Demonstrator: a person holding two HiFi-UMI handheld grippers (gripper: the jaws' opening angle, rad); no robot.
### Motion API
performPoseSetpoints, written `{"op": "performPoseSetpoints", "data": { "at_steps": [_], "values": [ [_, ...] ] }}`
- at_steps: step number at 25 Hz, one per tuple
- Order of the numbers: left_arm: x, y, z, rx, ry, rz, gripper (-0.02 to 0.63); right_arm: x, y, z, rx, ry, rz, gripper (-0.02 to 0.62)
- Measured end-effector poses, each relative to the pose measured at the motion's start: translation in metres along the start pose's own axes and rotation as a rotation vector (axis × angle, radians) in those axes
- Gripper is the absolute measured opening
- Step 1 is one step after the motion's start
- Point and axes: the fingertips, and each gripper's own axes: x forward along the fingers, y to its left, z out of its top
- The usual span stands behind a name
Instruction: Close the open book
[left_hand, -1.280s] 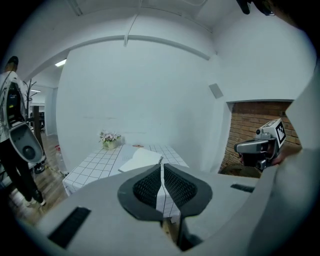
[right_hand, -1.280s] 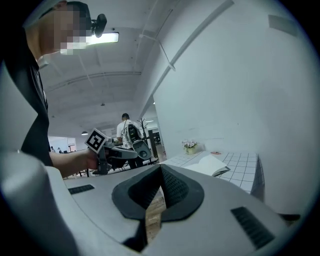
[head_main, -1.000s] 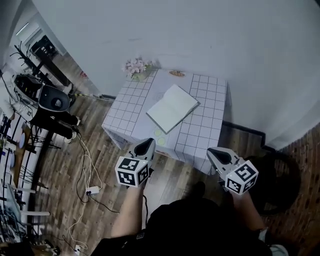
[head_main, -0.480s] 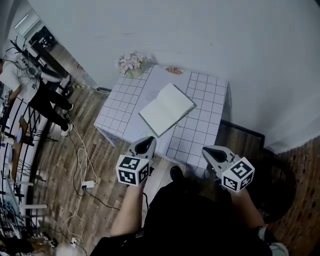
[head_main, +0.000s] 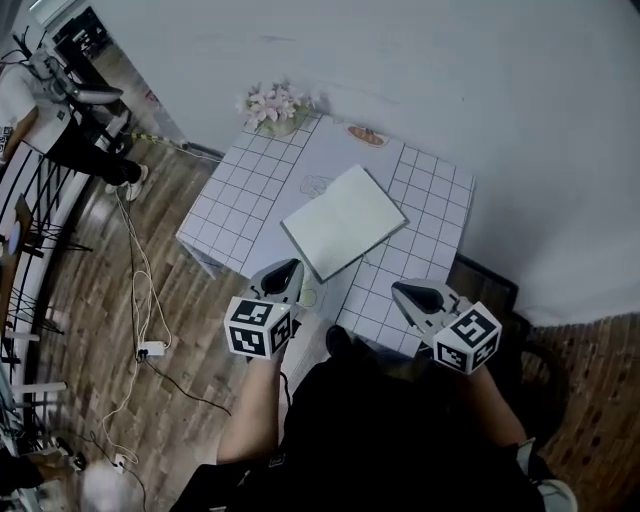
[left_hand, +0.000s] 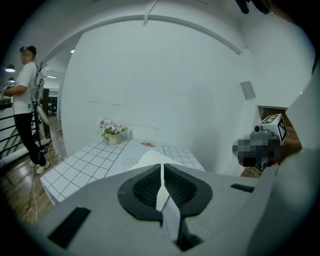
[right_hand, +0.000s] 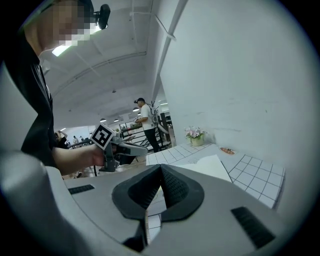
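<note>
Paper-pale and lying flat, the open book (head_main: 345, 220) sits askew near the middle of the small table (head_main: 235, 205), on a white cloth ruled in a grid. One corner points toward the person. A pot of pink flowers (head_main: 277, 105) and a small orange-marked dish (head_main: 366, 134) stand well apart from it at the far side. The left gripper (head_main: 290, 266) and the right gripper (head_main: 399, 289) both hang at the table's near edge, short of the book and touching nothing. Each gripper view shows ribbed pads pressed together with nothing between them, so both jaws are closed and empty. The book looks light, its pages thin and floppy and its cover probably somewhat stiffer. It is likely to skate on the smooth cloth if pushed sideways. The best hold seems to be the free outer edge of one half, away from the spine. A jaw tip could slip beneath the cover there and fold it over while the other gripper steadies the opposite half. Pinching a few loose pages alone would risk creasing them.
</note>
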Motion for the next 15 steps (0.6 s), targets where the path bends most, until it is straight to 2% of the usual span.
{"op": "performPoseSetpoints", "data": {
  "at_steps": [5,9,15],
  "values": [
    [0.022,0.027,0.011,0.001,-0.011,-0.018,0.026,0.039,-0.012,0.006,-0.016,0.075,0.012,0.003],
    [0.036,0.029,-0.003,0.019,0.023,-0.057,0.026,0.075,-0.016,-0.002,-0.034,0.154,0.048,0.003],
    [0.040,0.046,-0.036,-0.075,0.063,-0.005,0.026,0.125,-0.018,-0.001,-0.111,0.236,0.147,0.003]
  ]
}}
